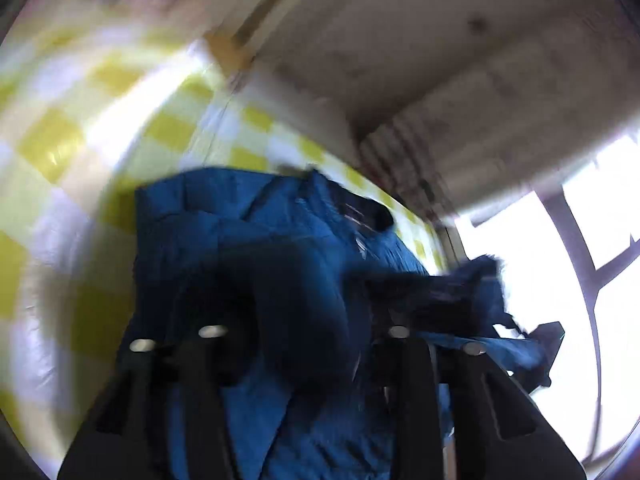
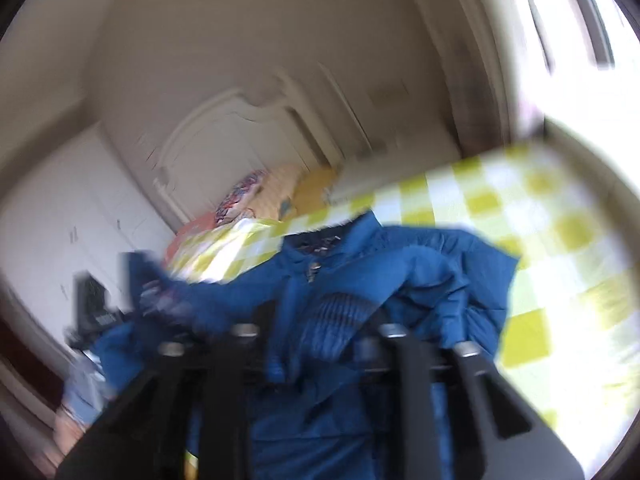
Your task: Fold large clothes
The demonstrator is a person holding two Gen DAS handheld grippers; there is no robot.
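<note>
A large blue padded jacket [image 1: 256, 216] with a dark fur-trimmed hood lies on a bed with a yellow-and-white checked cover [image 1: 80, 128]. Both views are blurred by motion. My left gripper [image 1: 304, 300] is buried in the jacket's fabric, which bunches between and over its black fingers [image 1: 208, 344]. My right gripper [image 2: 320, 320] has a fold of the jacket [image 2: 400, 272] with a dark ribbed cuff between its fingers. The other gripper shows at the left in the right wrist view [image 2: 96, 308], holding a raised part of the jacket.
A white carved headboard [image 2: 240, 132] and colourful pillows [image 2: 256, 196] stand at the bed's far end. A white wardrobe [image 2: 60, 220] is at the left. A bright window [image 1: 560, 280] is at the right. The checked cover [image 2: 540, 240] extends to the right of the jacket.
</note>
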